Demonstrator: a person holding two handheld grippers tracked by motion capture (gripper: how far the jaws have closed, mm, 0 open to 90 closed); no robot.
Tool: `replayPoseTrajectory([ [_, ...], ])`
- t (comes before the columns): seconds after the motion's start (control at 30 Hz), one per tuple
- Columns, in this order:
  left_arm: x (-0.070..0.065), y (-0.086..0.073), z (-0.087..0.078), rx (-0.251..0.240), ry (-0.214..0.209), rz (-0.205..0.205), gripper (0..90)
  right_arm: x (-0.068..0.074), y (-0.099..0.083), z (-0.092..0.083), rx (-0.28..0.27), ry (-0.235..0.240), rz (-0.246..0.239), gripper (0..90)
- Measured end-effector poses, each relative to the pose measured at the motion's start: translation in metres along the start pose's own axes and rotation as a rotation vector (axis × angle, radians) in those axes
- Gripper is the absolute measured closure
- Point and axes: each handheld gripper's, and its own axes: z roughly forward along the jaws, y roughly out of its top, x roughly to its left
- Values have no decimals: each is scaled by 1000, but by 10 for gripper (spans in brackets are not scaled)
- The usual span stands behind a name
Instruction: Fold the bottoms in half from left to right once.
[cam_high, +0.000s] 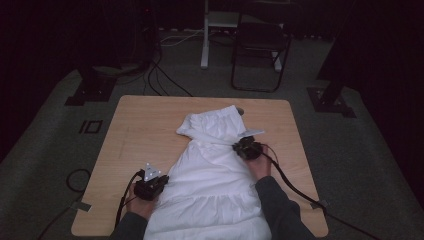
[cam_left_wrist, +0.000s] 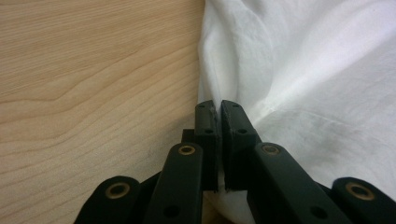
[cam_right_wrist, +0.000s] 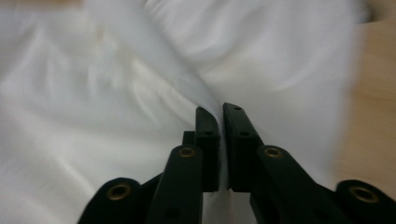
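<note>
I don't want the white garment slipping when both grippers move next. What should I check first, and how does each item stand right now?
1. Left gripper shut on the white garment: ok, jaws closed on its edge in the left gripper view.
2. Right gripper shut on the garment: ok, cloth pinched between closed jaws, though that view is blurred.
3. Left grip holds cloth alone, not the table: ok.
4. Number of layers in each grip: cannot tell.
5. Garment fully on the table: not ok, its near end runs over the near edge in the high view.
6. Cables free of the cloth: ok, they trail off to the sides.
</note>
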Motion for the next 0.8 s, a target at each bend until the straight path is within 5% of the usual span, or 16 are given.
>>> replayPoseTrajectory([
  [0.13, -1, 1, 0, 5, 0, 2, 868, -40, -2, -26, -97, -78, 132, 881],
  [0.2, -2, 1, 1, 3, 1, 3, 868, -50, -6, -25, -82, -78, 153, 879],
  [0.33, 0, 1, 1, 7, -11, -13, 854, -49, -15, -8, -29, -82, 115, 870],
  [0.47, 10, 7, -3, -19, -47, -51, 659, -49, -23, 5, 18, -75, 125, 851],
  [0.67, 14, 50, -10, -101, -70, 1, 558, -46, -26, 9, 33, -88, 112, 838],
  [0.8, 12, 82, 10, -105, -60, 31, 521, -45, -25, 10, 40, -97, 104, 836],
])
